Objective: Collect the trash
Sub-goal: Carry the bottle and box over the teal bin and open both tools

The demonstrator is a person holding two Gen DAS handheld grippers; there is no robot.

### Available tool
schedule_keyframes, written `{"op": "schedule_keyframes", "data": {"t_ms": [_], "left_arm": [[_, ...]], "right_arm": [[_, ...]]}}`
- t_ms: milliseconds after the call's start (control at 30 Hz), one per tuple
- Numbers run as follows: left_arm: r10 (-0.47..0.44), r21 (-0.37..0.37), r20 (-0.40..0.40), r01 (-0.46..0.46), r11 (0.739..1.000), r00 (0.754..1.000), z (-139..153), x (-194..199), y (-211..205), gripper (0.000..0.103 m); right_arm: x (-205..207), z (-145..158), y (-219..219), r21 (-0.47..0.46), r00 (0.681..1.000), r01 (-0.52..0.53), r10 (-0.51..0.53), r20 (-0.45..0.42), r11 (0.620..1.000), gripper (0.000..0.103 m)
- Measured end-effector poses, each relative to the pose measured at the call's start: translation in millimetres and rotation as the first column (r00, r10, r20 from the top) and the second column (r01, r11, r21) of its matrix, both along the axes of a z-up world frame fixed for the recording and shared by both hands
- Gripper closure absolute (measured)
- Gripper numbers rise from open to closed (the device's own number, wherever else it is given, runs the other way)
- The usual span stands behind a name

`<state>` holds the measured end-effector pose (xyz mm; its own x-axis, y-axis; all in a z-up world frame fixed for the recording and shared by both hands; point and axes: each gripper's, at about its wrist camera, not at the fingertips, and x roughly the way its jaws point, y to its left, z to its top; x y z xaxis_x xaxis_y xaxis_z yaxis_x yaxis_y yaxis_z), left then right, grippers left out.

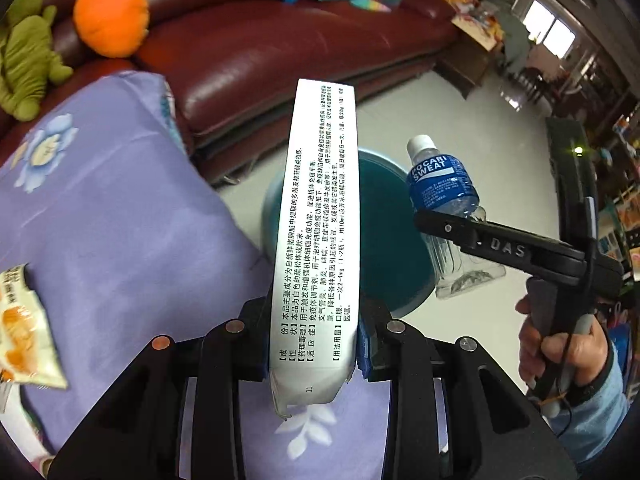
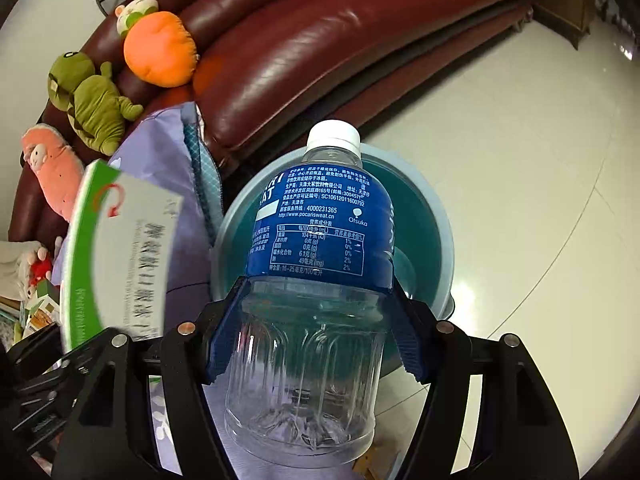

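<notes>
My left gripper (image 1: 314, 354) is shut on a flat white medicine box (image 1: 318, 216) printed with black text, which stands up over the teal bin (image 1: 384, 220) on the floor. The same box (image 2: 120, 256), with a green edge, shows blurred at the left of the right wrist view. My right gripper (image 2: 316, 340) is shut on an empty clear plastic bottle (image 2: 320, 248) with a blue label and white cap, held above the teal bin (image 2: 432, 216). From the left wrist view the bottle (image 1: 444, 188) hangs in the right gripper (image 1: 448, 228) beside the bin.
A purple floral cushion (image 1: 112, 216) lies at the left with a snack wrapper (image 1: 24, 328) on it. A dark red leather sofa (image 1: 248, 40) holds an orange plush (image 1: 110, 12), a green plush (image 1: 24, 60) and books. A person's hand (image 1: 560, 352) holds the right gripper. Pale tiled floor (image 2: 520, 140) surrounds the bin.
</notes>
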<state>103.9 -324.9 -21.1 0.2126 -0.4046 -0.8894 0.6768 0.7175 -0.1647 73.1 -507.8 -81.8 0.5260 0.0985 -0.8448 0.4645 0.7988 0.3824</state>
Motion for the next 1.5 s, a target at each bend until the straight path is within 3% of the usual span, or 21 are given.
{"op": "schedule_keyframes", "data": {"t_ms": [300,400,433,500,800,1100,1267,1500], "left_arm": [[-0.021,0.025,-0.048,0.023,0.999,0.999,-27.4,19.6,-36.3,0.071],[-0.012,0.042,-0.036,0.013,0.999,0.999,-33.4,23.2,-46.0,0.062],[-0.010,0.046,-0.039,0.012,0.999,0.999,-35.6,24.0,-48.2,0.053],[-0.005,0.050,-0.036,0.007,0.999,0.999,-38.3,24.6,-48.4,0.049],[0.023,0.047,-0.023,-0.021,0.999,0.999,-35.1,22.2,-30.2,0.045],[0.071,0.013,0.004,-0.071,0.997,0.997,-22.6,24.7,-0.1,0.033],[0.099,-0.002,0.024,-0.099,0.995,0.995,-15.4,24.9,12.1,0.022],[0.114,-0.023,0.006,-0.114,0.993,0.993,-11.6,19.3,24.6,0.020]], "right_arm": [[-0.7,-2.7,-14.8,0.006,1.000,0.018,-0.018,-0.002,1.000,0.039],[-3.9,-1.6,-17.9,0.007,1.000,0.028,-0.028,-0.002,1.000,0.039],[-5.4,-1.2,-18.7,0.006,1.000,0.030,-0.030,-0.005,1.000,0.039],[-6.1,-1.2,-19.1,0.006,0.999,0.033,-0.033,-0.008,0.999,0.039],[-4.0,1.7,-15.1,-0.008,1.000,0.024,-0.024,-0.007,1.000,0.039],[11.4,-10.2,-7.3,-0.027,0.999,0.004,-0.005,-0.050,1.000,0.039],[20.9,-11.2,-0.1,-0.027,0.998,-0.002,0.000,-0.063,1.000,0.032],[15.6,1.4,12.0,-0.071,0.997,-0.023,0.017,-0.081,0.997,0.028]]}}
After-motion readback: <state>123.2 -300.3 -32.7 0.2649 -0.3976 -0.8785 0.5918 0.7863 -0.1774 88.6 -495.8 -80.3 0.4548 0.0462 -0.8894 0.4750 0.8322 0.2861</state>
